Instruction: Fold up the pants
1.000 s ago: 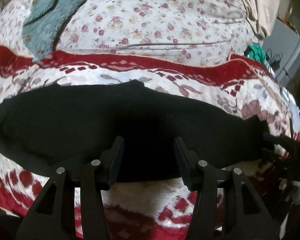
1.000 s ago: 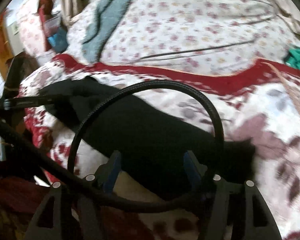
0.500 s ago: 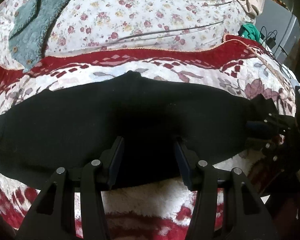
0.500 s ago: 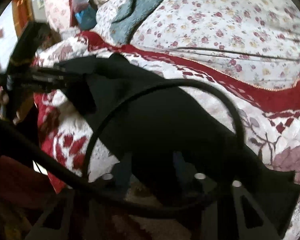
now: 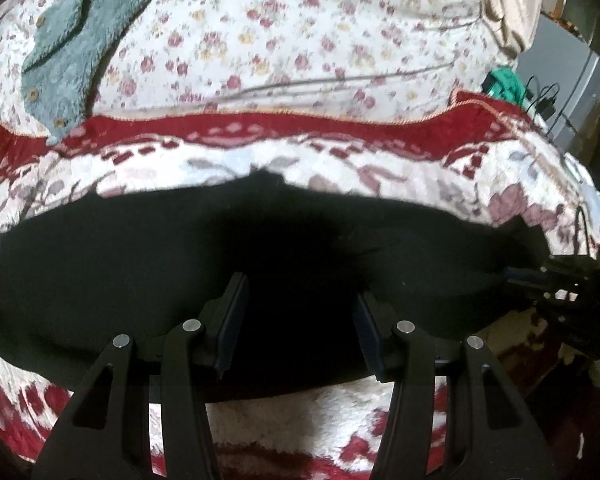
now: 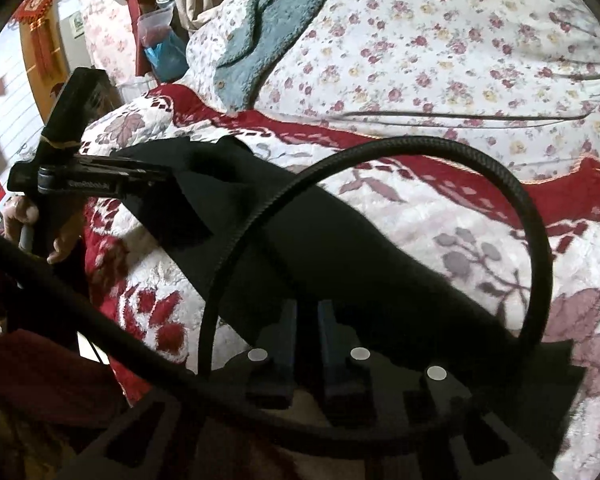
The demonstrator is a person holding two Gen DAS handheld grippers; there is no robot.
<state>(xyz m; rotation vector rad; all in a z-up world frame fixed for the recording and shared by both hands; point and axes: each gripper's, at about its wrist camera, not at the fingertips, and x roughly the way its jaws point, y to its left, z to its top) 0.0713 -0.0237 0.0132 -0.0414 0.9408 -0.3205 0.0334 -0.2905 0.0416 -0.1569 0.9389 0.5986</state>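
Two tongs: both at the black pants (image 5: 140, 280), one per end.
Pants position: long dark band across the near part of the bed, on the red-and-white blanket (image 5: 300, 152); floral quilt (image 5: 300, 40) beyond.
Left tongs (image 5: 298, 312): jaws apart, straddling the near edge of the cloth, nothing pinched.
Right tongs (image 6: 307, 332): jaws nearly together over the right end; whether cloth lies between them, cannot tell.
Cable (image 6: 380, 156): loops across the right view.
Handling (judgement): soft, light, limp; sags and creases when lifted.
Hold points: pinch through all layers at edges or corners.
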